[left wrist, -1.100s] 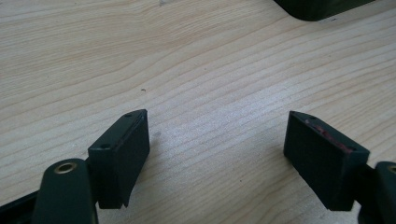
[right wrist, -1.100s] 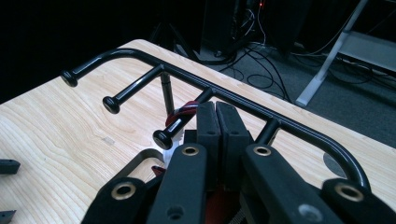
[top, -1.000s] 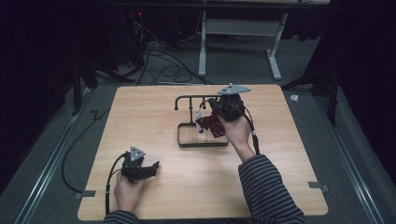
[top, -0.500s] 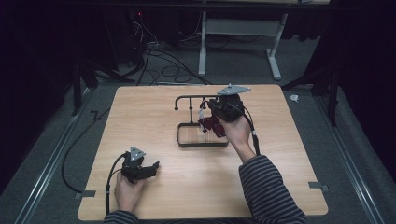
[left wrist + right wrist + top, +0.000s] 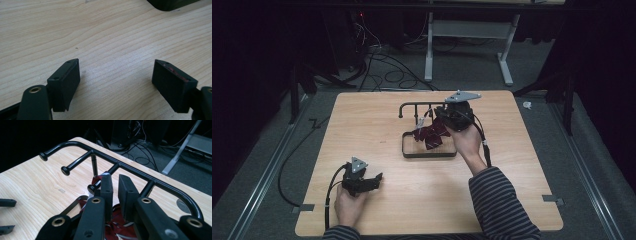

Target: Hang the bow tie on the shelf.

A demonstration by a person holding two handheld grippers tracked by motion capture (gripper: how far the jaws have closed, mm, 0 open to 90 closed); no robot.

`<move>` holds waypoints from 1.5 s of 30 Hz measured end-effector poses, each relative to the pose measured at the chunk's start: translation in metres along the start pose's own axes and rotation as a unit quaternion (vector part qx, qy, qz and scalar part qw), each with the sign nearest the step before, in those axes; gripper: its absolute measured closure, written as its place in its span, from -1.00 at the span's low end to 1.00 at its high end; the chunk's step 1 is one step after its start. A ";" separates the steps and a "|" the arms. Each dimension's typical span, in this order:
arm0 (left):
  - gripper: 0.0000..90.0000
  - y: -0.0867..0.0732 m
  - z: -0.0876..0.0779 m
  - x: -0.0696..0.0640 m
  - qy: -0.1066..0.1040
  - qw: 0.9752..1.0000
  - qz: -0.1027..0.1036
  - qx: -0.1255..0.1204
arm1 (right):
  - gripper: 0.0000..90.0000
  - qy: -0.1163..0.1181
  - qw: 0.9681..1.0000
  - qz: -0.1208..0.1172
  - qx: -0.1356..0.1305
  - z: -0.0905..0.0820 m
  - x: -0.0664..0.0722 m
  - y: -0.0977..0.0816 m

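A black metal peg rack [image 5: 427, 104] stands on the wooden table [image 5: 362, 130], with its base frame lying flat in front. A dark red cloth [image 5: 430, 136] hangs from one of the pegs down onto the base. My right gripper [image 5: 438, 120] is at the rack's right end, right by that peg. In the right gripper view the jaws of my right gripper [image 5: 115, 180] stand close together, with the red cloth [image 5: 117, 225] bunched between them low down. The cloth's white-tagged loop sits at the peg on the rack [image 5: 135, 171]. My left gripper [image 5: 373, 180] rests open on the table's near left.
In the left gripper view my left gripper [image 5: 116, 80] has bare wood between its wide jaws and a dark corner of the rack base [image 5: 172, 3] far off. Cables and a table frame [image 5: 472, 35] lie on the floor behind.
My right gripper has shifted slightly along the rack with the cloth. The left gripper has not moved.
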State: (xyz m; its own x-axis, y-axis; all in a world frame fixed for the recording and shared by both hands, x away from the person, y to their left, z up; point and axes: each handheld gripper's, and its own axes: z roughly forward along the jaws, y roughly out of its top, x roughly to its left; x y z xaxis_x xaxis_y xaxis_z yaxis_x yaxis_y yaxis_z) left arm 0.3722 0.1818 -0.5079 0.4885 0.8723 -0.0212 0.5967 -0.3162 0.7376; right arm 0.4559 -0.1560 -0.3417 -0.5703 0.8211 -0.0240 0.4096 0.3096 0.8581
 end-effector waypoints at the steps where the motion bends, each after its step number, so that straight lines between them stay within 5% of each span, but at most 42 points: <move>1: -0.49 0.000 0.000 0.000 0.000 1.000 0.000 0.000 | 0.87 0.001 1.000 -0.001 0.000 -0.001 0.000 0.000; 17: -0.49 0.000 0.000 0.000 0.000 1.000 0.000 0.000 | 0.75 0.011 1.000 0.013 -0.020 -0.037 -0.013 -0.013; 45: -0.49 0.000 0.000 0.000 0.000 1.000 -0.001 -0.001 | 0.67 -0.014 0.998 0.047 -0.031 -0.081 -0.044 -0.057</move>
State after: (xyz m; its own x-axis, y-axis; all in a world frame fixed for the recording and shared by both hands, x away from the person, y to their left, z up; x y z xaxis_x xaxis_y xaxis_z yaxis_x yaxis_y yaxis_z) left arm 0.3722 0.1817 -0.5080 0.4874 0.8729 -0.0223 0.5966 -0.3142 0.7385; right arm 0.3996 -0.2484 -0.3484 -0.5113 0.8582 0.0448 0.4151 0.2010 0.8873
